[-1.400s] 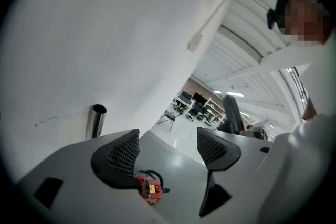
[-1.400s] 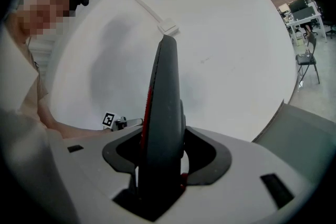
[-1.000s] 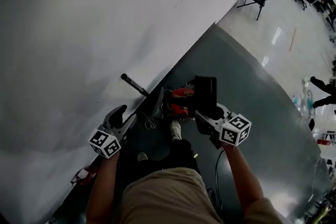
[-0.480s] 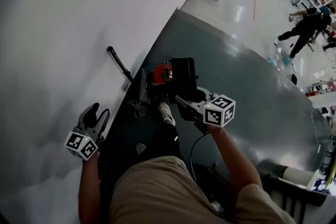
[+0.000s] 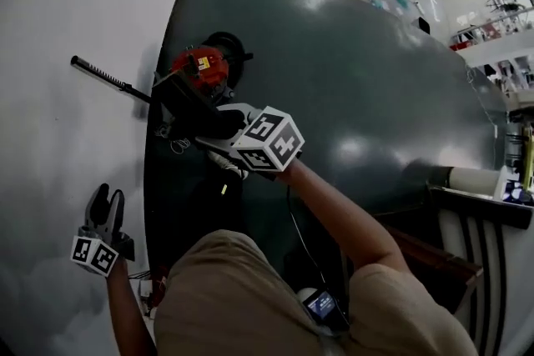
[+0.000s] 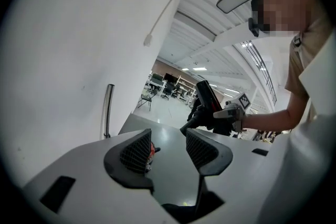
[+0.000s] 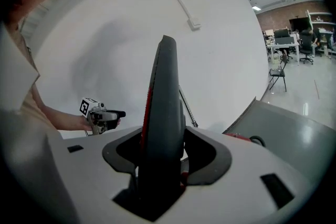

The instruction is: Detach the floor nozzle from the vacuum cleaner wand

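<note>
Between the jaws of the right gripper (image 7: 166,148) stands the floor nozzle (image 7: 165,86), upright and edge-on, with both pads pressed on its flat sides; gripping it across the thin way seems chosen so that the broad, flat part cannot swing or slip; the nozzle is carried in the air over the left edge of the grey mat (image 5: 359,96), resting on nothing. No tube joins it in any view, so I judge it already free of the wand (image 5: 107,77); the wand runs from that same edge out over the white backdrop (image 5: 50,162), apart from the nozzle. At the wand's near end the red vacuum body (image 5: 200,65) sits on the mat just inside the left edge; its weight likely keeps the wand steady. The left gripper (image 6: 168,142) hangs well apart from all this over the backdrop; its jaws are narrow, have just been closing, and have nothing between them; it looks idle because one grip is enough for the nozzle. What remains, by my reading, is only to set the nozzle down somewhere on the mat.
</note>
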A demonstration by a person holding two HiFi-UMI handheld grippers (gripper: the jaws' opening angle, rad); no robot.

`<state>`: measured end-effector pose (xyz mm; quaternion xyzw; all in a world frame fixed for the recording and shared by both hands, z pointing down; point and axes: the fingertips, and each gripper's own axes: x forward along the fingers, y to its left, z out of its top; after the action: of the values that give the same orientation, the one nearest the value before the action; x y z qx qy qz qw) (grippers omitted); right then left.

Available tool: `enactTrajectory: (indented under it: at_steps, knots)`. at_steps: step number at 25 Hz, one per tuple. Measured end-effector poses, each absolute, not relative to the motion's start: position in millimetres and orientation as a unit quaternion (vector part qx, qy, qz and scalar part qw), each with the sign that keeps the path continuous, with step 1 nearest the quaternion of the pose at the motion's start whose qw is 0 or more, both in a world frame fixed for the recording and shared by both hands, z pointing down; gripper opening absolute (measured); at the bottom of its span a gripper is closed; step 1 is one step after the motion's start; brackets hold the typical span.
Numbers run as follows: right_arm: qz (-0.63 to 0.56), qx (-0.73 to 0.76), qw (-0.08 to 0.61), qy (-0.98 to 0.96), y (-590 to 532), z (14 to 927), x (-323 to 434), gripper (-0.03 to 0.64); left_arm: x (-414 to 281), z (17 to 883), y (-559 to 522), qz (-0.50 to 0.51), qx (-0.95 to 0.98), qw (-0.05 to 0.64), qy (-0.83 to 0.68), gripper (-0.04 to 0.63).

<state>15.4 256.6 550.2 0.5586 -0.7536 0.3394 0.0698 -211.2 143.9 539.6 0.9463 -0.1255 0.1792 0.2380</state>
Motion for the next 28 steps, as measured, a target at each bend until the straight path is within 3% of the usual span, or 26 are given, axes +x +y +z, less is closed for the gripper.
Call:
enactTrajectory:
  at_steps: [12, 28]
  knots:
    - [0.34, 0.554, 0.055, -0.758, 252.7, 551.2, 20.1, 0.225, -141.4, 539.2, 150.4, 0.172, 0.95, 0.243, -0.093, 0.219]
    - [0.313, 0.581, 0.05, -0.75, 237.8, 527.7, -38.0, 0.224, -236.7, 553.0, 127.0, 0.11, 0.939, 0.276, -0.171, 0.219]
